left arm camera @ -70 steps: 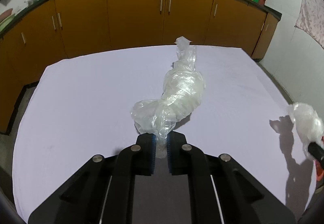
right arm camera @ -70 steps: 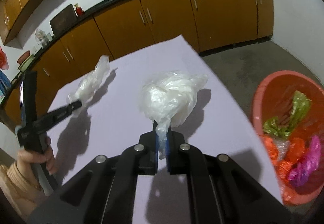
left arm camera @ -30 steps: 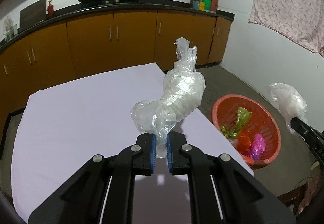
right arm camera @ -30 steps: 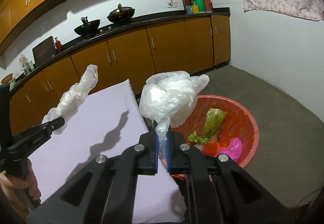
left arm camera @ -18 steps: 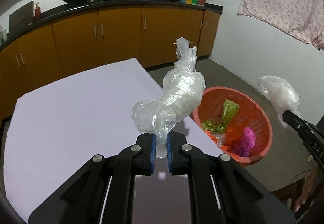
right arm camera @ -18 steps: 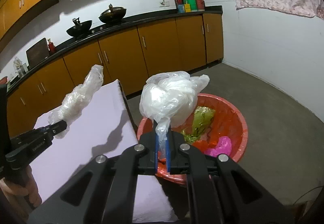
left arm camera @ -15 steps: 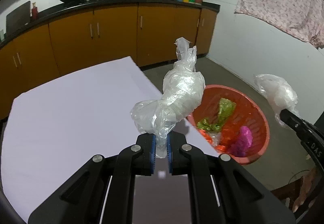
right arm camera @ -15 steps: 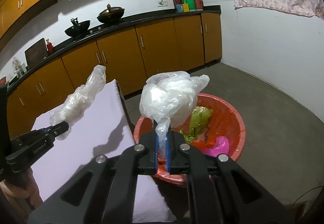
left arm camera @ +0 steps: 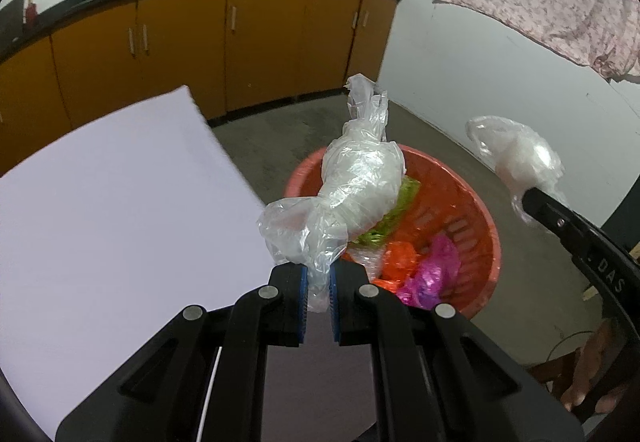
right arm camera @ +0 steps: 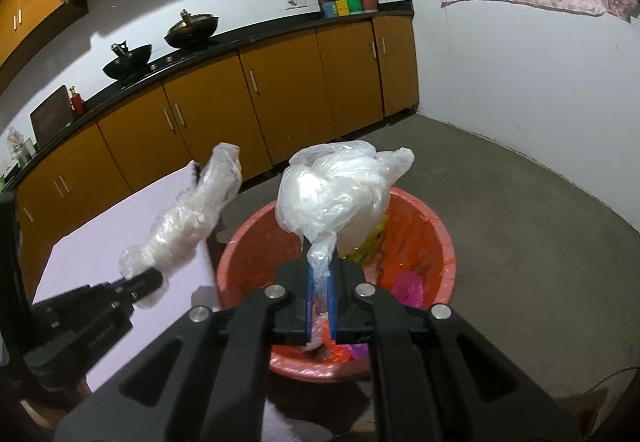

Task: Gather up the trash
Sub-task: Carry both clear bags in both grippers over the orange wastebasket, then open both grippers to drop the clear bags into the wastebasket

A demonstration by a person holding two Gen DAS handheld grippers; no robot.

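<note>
Left wrist view: left gripper (left arm camera: pixel 318 294) at bottom centre, blue pads pinching neck of long crumpled clear plastic bag (left arm camera: pixel 356 182); bag juts up across frame centre, over near rim of round red plastic basket (left arm camera: pixel 486 214) on grey floor. Basket holds green, orange, magenta wrappers. White-covered table (left arm camera: pixel 112 210) fills left of frame. Right wrist view: right gripper (right arm camera: pixel 320 306) at bottom centre, fingers pressed on tail of balled white plastic bag (right arm camera: pixel 332 198), bag above basket interior. Orange kitchen cabinets (right arm camera: pixel 248 102) along top, beyond.
</note>
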